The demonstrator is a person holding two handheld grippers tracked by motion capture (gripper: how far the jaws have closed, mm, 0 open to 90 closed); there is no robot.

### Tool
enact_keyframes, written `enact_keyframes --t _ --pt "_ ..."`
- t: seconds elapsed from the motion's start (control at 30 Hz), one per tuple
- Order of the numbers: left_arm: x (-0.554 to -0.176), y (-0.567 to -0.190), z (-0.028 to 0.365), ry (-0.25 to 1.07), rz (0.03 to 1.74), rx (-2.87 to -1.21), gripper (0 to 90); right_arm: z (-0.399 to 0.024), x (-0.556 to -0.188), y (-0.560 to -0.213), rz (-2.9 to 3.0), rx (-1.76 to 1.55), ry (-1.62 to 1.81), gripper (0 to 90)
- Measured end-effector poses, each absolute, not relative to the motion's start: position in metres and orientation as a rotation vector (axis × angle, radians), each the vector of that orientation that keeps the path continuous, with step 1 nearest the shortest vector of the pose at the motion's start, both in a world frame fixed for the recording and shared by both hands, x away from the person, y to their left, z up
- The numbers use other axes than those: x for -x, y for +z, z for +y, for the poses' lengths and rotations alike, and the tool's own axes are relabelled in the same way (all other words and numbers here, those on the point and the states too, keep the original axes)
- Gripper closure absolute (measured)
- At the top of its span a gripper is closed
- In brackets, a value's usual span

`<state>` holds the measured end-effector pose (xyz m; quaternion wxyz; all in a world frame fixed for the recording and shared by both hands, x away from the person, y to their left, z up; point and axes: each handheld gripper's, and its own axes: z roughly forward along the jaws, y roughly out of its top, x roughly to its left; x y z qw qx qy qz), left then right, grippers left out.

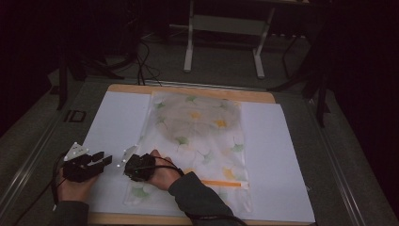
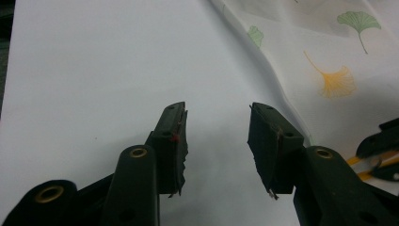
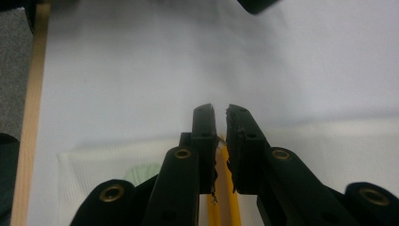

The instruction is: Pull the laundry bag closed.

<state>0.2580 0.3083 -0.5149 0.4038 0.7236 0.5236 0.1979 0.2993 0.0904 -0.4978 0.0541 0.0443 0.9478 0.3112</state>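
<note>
Right gripper (image 3: pixel 221 113) jaws pinch the leaf-print zip bag's (image 1: pixel 202 136) yellow-orange zipper strip (image 3: pixel 225 197); pull steadily toward nine o'clock. Left gripper (image 2: pixel 216 113) spread.

A: that bag (image 1: pixel 197 141) is see-through white with green and yellow ginkgo leaves, orange zip strip (image 1: pixel 221 183).
B: yep, on a white sheet (image 1: pixel 117 122), black grippers (image 1: pixel 101 162).

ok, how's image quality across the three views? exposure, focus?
High view: dim, dark surround, bag readable. Left gripper view: sheet bright, near washed out, leaf print sharp, jaws soft. Right gripper view: hazy, far paper blown out, zip strip between jaws blurred.
</note>
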Motion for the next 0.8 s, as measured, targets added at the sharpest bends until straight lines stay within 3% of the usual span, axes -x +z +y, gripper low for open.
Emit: enact_keyframes --t 0.27,0.43,0.57,0.8 --pt "-0.258 -0.515 0.308 0.502 1.322 -1.827 57.3 0.072 -0.302 -0.507 2.908 -0.143 0.912 81.7" --pt "-0.258 -0.515 0.308 0.499 1.324 -1.827 57.2 0.067 -0.305 -0.508 2.926 -0.143 0.898 76.1" --pt "-0.258 -0.515 0.307 0.499 1.32 -1.833 57.2 0.07 -0.31 -0.508 2.952 -0.141 0.885 71.0" --pt "-0.258 -0.515 0.308 0.498 1.32 -1.832 57.2 0.086 -0.307 -0.514 2.987 -0.095 0.788 70.0"
